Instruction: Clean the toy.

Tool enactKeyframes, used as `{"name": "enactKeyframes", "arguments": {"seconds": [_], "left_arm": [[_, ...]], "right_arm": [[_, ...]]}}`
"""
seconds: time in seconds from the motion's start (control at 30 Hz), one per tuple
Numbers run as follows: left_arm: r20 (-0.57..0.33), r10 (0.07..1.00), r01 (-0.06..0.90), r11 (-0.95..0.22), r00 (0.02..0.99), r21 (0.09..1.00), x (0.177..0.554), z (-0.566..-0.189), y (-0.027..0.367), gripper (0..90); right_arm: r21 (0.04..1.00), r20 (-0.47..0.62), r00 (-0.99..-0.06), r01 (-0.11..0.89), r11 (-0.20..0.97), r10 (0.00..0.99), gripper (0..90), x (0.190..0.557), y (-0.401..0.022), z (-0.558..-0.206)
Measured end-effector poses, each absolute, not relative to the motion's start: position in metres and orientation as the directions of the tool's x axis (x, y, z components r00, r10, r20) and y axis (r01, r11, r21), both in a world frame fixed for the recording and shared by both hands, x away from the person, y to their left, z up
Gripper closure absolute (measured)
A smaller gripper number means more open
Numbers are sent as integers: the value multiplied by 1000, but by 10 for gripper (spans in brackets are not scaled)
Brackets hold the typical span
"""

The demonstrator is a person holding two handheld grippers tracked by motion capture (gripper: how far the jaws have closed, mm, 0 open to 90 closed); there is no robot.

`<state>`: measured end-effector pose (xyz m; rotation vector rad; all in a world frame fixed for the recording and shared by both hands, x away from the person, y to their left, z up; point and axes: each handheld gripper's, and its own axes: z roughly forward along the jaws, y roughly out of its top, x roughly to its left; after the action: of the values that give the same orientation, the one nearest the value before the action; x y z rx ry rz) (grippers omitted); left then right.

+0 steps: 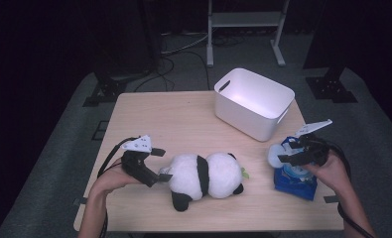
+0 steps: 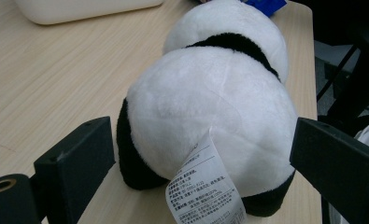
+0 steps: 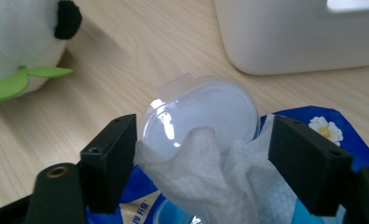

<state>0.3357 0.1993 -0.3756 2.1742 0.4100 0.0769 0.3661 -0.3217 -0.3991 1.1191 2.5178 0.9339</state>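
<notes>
On the pale wooden bench, largest to smallest:
Bin: white rectangular plastic bin with handle slots, at the far right, upright.
Panda: black-and-white plush panda lying on its side near the front edge; white printed care label hanging from its rump.
Wipes: blue soft pack of wet wipes at the front right, clear round lid flipped up, white wipe sticking out.
Left gripper: jaws released, spread either side of the panda's rump, not pressing it.
Right gripper: jaws released, over the pack, wipe between them; left jaw just beside the wipe's edge, right jaw clear.
</notes>
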Motion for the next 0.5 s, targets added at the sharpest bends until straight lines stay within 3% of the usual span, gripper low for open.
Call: {"name": "enactKeyframes", "arguments": {"seconds": [0.13, 0.2, 0.23, 0.27, 0.3, 0.43, 0.5], "left_arm": [[-93, 320, 263, -542, 943, 798, 336, -376, 201, 52], [-95, 321, 264, -539, 942, 800, 335, -376, 202, 52], [-95, 320, 264, -540, 943, 799, 335, -377, 202, 52], [-99, 320, 268, -543, 942, 796, 336, -378, 202, 52], [-99, 320, 268, -543, 942, 796, 336, -378, 202, 52], [-102, 324, 273, -545, 941, 793, 337, -381, 203, 52], [-105, 326, 277, -541, 939, 794, 338, -383, 203, 52]], "right_arm": [[598, 52, -674, 612, 517, 737, 294, 372, -321, -405], [580, 44, -672, 619, 529, 739, 366, 374, -320, -408], [572, 41, -667, 626, 530, 744, 408, 374, -320, -409], [560, 23, -666, 626, 542, 746, 506, 374, -321, -412], [560, 23, -666, 626, 542, 746, 506, 374, -321, -412], [557, 6, -660, 626, 546, 751, 745, 370, -323, -411], [561, 19, -660, 629, 538, 751, 803, 369, -325, -408]]}}
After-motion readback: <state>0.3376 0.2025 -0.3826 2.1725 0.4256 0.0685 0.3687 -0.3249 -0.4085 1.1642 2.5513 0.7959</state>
